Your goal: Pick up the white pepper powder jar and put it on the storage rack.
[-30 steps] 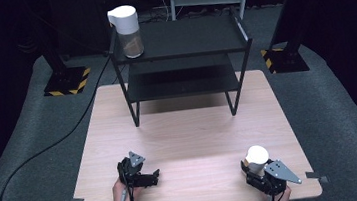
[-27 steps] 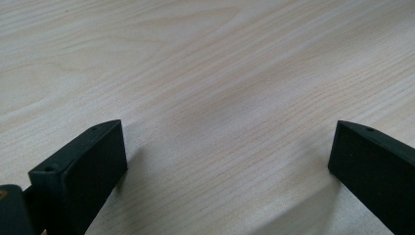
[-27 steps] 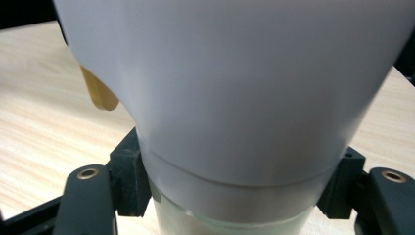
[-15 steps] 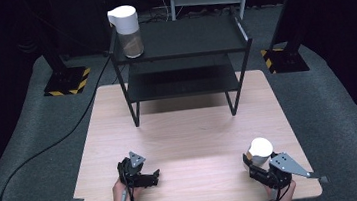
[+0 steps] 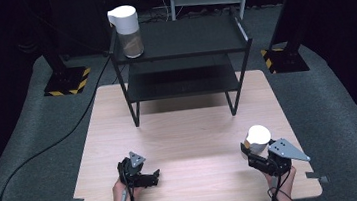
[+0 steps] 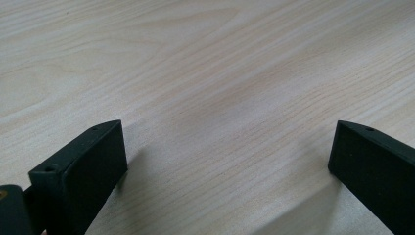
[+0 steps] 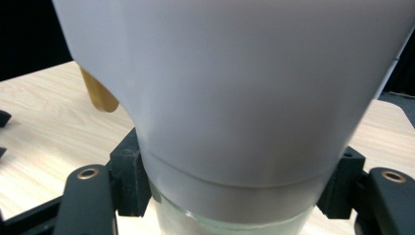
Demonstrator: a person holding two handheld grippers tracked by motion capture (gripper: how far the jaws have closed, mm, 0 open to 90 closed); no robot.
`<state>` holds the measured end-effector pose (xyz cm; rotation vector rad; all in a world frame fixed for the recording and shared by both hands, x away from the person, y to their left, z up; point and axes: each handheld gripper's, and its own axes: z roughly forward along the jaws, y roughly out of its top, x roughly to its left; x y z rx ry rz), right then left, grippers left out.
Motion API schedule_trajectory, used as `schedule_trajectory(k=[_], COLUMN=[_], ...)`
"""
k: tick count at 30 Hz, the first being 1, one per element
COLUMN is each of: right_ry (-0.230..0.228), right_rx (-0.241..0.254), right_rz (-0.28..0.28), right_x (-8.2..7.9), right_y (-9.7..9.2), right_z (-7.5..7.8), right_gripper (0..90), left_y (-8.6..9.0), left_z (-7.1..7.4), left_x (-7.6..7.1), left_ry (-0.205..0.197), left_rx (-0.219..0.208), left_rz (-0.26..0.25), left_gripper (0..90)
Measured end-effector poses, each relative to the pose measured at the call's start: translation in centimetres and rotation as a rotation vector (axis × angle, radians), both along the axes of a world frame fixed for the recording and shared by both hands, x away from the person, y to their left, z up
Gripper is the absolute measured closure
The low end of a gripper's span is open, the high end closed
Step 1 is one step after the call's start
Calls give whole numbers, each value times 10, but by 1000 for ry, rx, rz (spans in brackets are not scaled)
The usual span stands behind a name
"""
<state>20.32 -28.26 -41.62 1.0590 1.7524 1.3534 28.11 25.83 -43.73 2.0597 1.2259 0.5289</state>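
At the near right corner of the table (image 5: 184, 130), the right hand (image 5: 281, 182) holds the right gripper (image 5: 255, 155) with its jaws pointing away from the person. The jaws are closed on a jar (image 5: 257, 139) with a white lid, just under the lid, and the jar stands upright in them, a little above the table. At the near left, the left hand (image 5: 124, 192) keeps the left gripper (image 5: 154, 177) low, lying almost flat on the wood and pointing to the right. Its jaws are wide apart with nothing between them. A second jar (image 5: 126, 30) stands on the left end of the top shelf of the rack (image 5: 182, 55).
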Motion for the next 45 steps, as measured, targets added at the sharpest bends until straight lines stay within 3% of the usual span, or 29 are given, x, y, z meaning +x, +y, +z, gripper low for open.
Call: schedule_trajectory(k=[15, 26, 45], right_ry=[-31, -55, -51], right_rx=[7, 15, 1], right_rz=[27, 44, 54], right_x=[31, 51, 86], right_y=[-1, -1, 6], right_z=[32, 46, 70], right_gripper=[300, 300, 300], left_y=[0, 1, 1], left_z=[0, 0, 0], left_x=[0, 1, 1], left_ry=[1, 5, 4], left_rx=[-4, -9, -7], left_rz=[0, 1, 1], left_gripper=[6, 5, 7])
